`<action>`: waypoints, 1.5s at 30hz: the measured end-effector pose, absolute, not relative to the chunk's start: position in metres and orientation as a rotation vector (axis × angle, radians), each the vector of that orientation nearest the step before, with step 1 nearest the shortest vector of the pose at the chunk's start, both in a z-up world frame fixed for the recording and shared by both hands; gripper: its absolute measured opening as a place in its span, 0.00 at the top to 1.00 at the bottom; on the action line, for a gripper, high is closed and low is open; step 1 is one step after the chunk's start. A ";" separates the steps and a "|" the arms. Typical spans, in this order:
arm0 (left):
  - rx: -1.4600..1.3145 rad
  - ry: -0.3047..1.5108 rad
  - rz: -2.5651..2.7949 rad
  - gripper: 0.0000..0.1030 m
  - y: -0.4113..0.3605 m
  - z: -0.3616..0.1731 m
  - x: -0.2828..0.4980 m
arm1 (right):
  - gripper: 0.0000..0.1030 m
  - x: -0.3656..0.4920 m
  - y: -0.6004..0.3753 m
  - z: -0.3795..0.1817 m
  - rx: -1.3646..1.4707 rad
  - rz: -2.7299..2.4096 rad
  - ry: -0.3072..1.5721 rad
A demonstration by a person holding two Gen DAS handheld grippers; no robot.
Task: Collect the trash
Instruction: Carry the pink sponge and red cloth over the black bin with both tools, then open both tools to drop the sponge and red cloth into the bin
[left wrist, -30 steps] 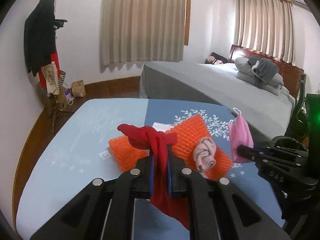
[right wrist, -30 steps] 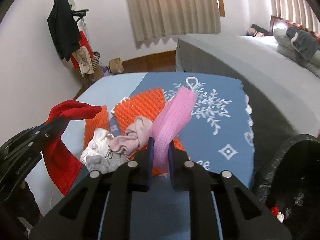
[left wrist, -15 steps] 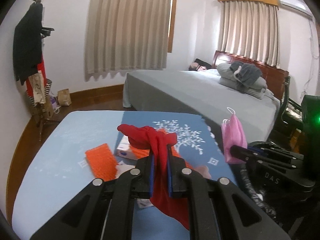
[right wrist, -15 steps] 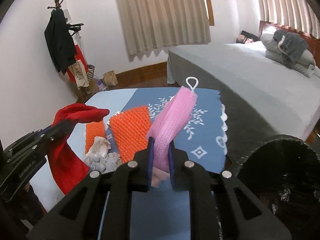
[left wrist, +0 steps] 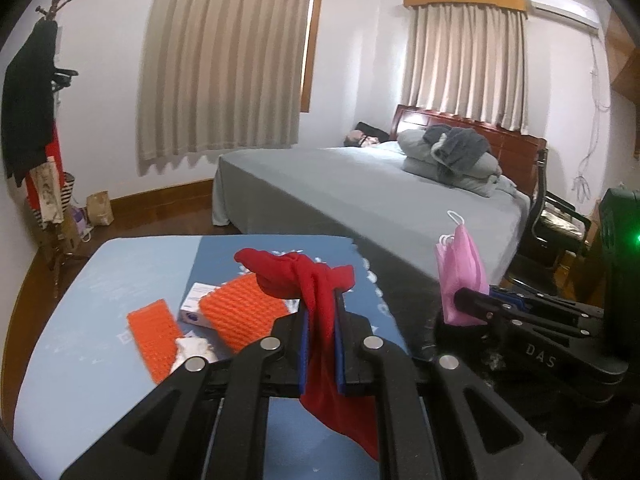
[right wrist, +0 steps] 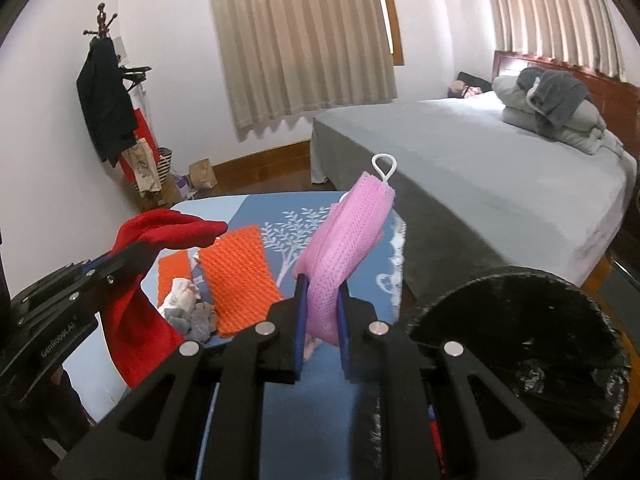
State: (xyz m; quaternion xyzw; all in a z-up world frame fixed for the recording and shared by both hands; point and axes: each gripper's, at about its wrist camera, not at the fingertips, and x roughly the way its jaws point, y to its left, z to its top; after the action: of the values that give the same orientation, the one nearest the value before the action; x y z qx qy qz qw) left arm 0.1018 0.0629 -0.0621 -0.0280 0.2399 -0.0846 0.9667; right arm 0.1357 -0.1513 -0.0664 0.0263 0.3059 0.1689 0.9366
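My left gripper (left wrist: pixel 320 312) is shut on a red cloth (left wrist: pixel 320 280) and holds it above the blue table (left wrist: pixel 100 280). It also shows in the right wrist view (right wrist: pixel 160 236) at the left. My right gripper (right wrist: pixel 320 300) is shut on a pink face mask (right wrist: pixel 344 240), held above the table's right edge beside a black-lined trash bin (right wrist: pixel 520 332). The mask also shows in the left wrist view (left wrist: pixel 460 276). On the table lie two orange mesh pieces (right wrist: pixel 236 276), a small white box (left wrist: pixel 196 304) and crumpled tissues (right wrist: pixel 184 300).
A grey bed (left wrist: pixel 380 196) stands behind the table, with folded bedding (left wrist: pixel 452 160) at its head. A coat rack (left wrist: pixel 36 120) with clothes and bags stands at the far left wall. A chair (left wrist: pixel 556 224) is at the right.
Both grippers have lifted and drawn back to the right with their loads. The trash bin has come further into the right wrist view.
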 end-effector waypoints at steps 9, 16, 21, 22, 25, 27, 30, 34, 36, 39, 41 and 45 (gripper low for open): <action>-0.040 0.466 -0.242 0.90 0.029 -0.055 0.099 | 0.87 0.116 -0.188 -0.061 0.067 0.271 0.604; -0.026 0.460 -0.323 0.90 -0.007 -0.051 0.100 | 0.87 0.100 -0.225 -0.057 0.081 0.192 0.592; -0.016 0.455 -0.388 0.90 -0.037 -0.050 0.101 | 0.87 0.089 -0.257 -0.061 0.090 0.125 0.595; -0.013 0.455 -0.403 0.90 -0.044 -0.050 0.102 | 0.87 0.087 -0.263 -0.063 0.093 0.114 0.597; -0.008 0.458 -0.434 0.90 -0.062 -0.051 0.105 | 0.87 0.082 -0.281 -0.067 0.101 0.078 0.604; -0.006 0.461 -0.458 0.90 -0.076 -0.053 0.109 | 0.87 0.078 -0.291 -0.070 0.103 0.060 0.609; -0.006 0.465 -0.494 0.90 -0.096 -0.055 0.113 | 0.87 0.077 -0.303 -0.072 0.100 0.035 0.612; 0.002 0.470 -0.534 0.90 -0.118 -0.059 0.118 | 0.87 0.075 -0.318 -0.075 0.105 0.003 0.615; 0.004 0.477 -0.555 0.90 -0.127 -0.062 0.121 | 0.86 0.076 -0.328 -0.079 0.107 -0.009 0.620; 0.007 0.498 -0.585 0.87 -0.142 -0.067 0.126 | 0.83 0.078 -0.339 -0.086 0.109 -0.030 0.629; 0.007 0.520 -0.600 0.80 -0.149 -0.072 0.129 | 0.79 0.078 -0.345 -0.090 0.109 -0.046 0.639; 0.007 0.543 -0.601 0.59 -0.153 -0.076 0.130 | 0.55 0.078 -0.353 -0.097 0.111 -0.069 0.643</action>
State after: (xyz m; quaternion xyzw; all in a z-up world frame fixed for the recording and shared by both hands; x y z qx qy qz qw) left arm 0.1304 -0.1527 -0.0764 0.0033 0.2643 -0.2922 0.9191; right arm 0.0783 -0.3528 -0.0975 0.0543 0.3156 -0.0339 0.9467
